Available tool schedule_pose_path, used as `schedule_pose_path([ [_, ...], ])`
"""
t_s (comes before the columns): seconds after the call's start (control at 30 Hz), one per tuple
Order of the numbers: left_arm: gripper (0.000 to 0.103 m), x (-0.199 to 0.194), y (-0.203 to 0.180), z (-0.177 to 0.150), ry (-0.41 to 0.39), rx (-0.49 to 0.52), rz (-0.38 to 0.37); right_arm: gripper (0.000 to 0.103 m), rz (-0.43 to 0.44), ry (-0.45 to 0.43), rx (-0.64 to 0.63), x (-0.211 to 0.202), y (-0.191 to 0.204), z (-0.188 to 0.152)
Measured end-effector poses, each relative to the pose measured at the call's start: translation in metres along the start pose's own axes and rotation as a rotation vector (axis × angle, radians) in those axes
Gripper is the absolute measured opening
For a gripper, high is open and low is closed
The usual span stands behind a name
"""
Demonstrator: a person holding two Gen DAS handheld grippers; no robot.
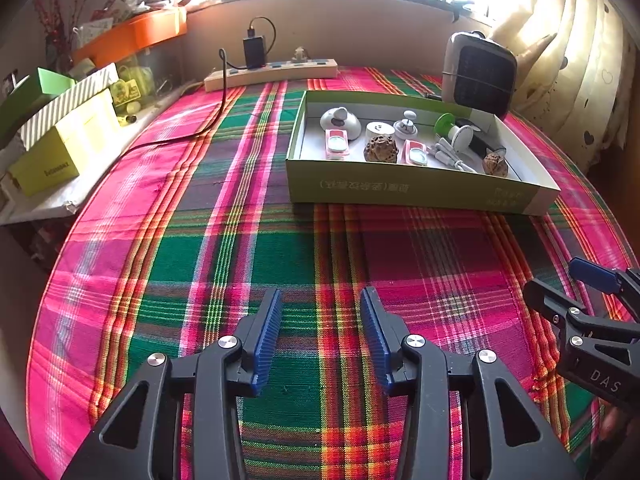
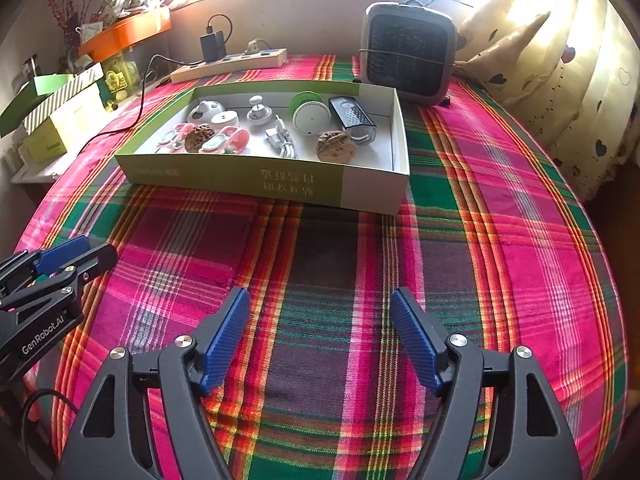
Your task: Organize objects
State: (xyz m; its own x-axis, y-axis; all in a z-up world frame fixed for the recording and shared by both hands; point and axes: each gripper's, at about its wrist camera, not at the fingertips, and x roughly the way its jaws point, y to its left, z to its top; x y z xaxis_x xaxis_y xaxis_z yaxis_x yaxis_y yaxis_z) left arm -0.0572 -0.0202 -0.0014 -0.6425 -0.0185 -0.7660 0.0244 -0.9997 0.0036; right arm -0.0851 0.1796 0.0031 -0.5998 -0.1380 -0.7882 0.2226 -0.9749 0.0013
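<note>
Left tongs (image 1: 320, 340): released; the blue ribbed pads stand apart with only cloth showing between them; held above the near part of the tabletop, pointing down and forward.
Right tongs (image 2: 320, 340): released, pads spread wider than those of the left; nothing between them; held beside the left tongs, also over bare cloth.
Tabletop (image 2: 520, 240): covered by a plaid cloth in pink, green and orange.
Box (image 1: 400, 190): shallow open cardboard tray, green and white outside, printed characters on its near wall; it stands on the far half of the tabletop, well apart from both tongs.
Box contents, left part: a white domed item (image 2: 206, 111), two pink-and-white cases (image 2: 224, 142), one carved walnut (image 2: 199, 135) between the cases.
Box contents, middle: a small white knobbed item (image 2: 258, 114), a coiled white cable (image 2: 282, 140).
Box contents, right part: a round white and green item (image 2: 309, 116), a dark rectangular device (image 2: 352, 118), a second carved walnut (image 2: 335, 146) just in front of them.
Fan heater (image 2: 408, 54): grey, upright, just behind the far right corner of the box.
Power strip (image 2: 230, 65): lies along the far edge, with a black charger (image 2: 212, 46) plugged in and a black cord trailing left.
Side shelf: cardboard boxes (image 1: 60, 148) stacked left of the tabletop.
Curtain (image 2: 560, 60): cream, at far right.
</note>
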Motion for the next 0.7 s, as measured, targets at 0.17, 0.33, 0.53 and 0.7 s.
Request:
schedule_pose_path([
  [0.17,0.043,-0.0001,0.0020,-0.0003,0.001,-0.008,0.002,0.076,-0.001,0.002,0.004,0.0000,0.0001,-0.0003],
  [0.33,0.043,0.0002,0.0020,-0.0002,0.001,-0.009,0.003,0.077,-0.004,0.003,0.004,0.0004,0.0002,0.0001],
  [0.53,0.044,0.0004,0.0023,-0.0003,0.001,-0.010,0.003,0.078,-0.003,0.005,0.001,0.0006,0.0003,0.0008],
  [0.7,0.045,0.0005,0.0028,-0.0006,0.001,-0.011,0.003,0.078,-0.004,0.005,0.001,0.0008,0.0006,0.0011],
])
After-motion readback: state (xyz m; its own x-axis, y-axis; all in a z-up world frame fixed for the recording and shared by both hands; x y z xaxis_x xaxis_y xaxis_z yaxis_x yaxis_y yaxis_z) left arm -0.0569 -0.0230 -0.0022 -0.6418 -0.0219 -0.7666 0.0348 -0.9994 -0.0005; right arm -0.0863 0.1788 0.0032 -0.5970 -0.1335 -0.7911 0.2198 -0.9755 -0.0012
